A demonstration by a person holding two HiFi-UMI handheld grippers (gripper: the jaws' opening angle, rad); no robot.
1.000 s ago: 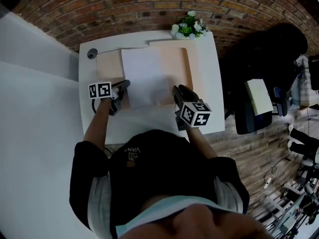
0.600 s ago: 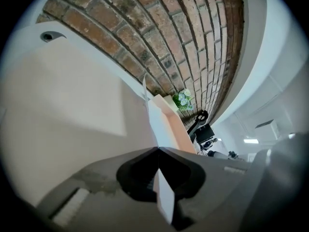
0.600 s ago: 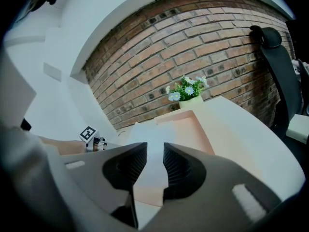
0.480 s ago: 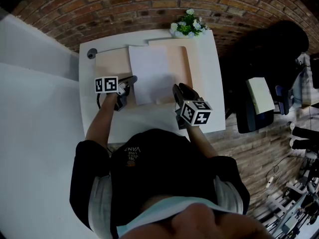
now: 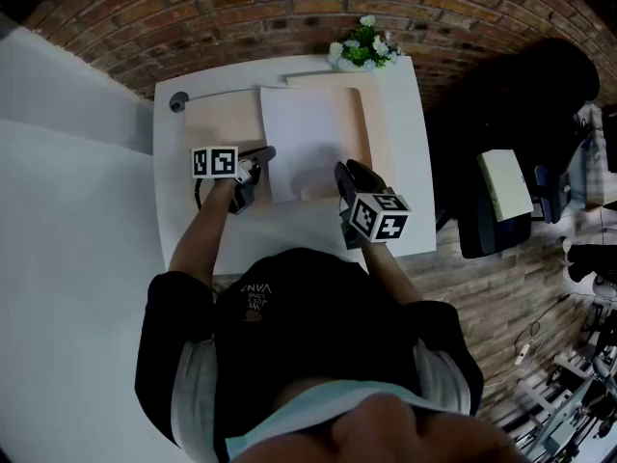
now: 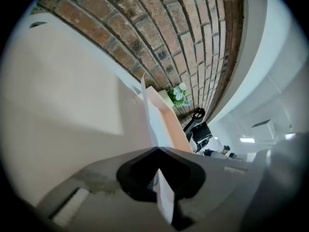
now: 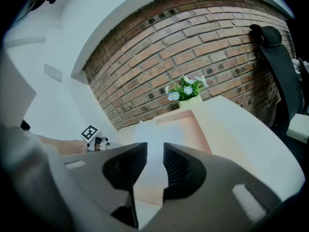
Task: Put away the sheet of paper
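My left gripper has its fingers clenched on the sheet of paper. They pinch its left edge, and the thin white edge runs out between the two tips and away from them. The rest of the sheet lies to the right of these fingers, on a peach mat on the desk. My right gripper is released: its fingers stand a little apart with nothing between them. They are at the near right corner of the sheet, and I cannot tell whether they touch it. Far beyond both pairs of fingers, a small pot of flowers stands by the brick wall.
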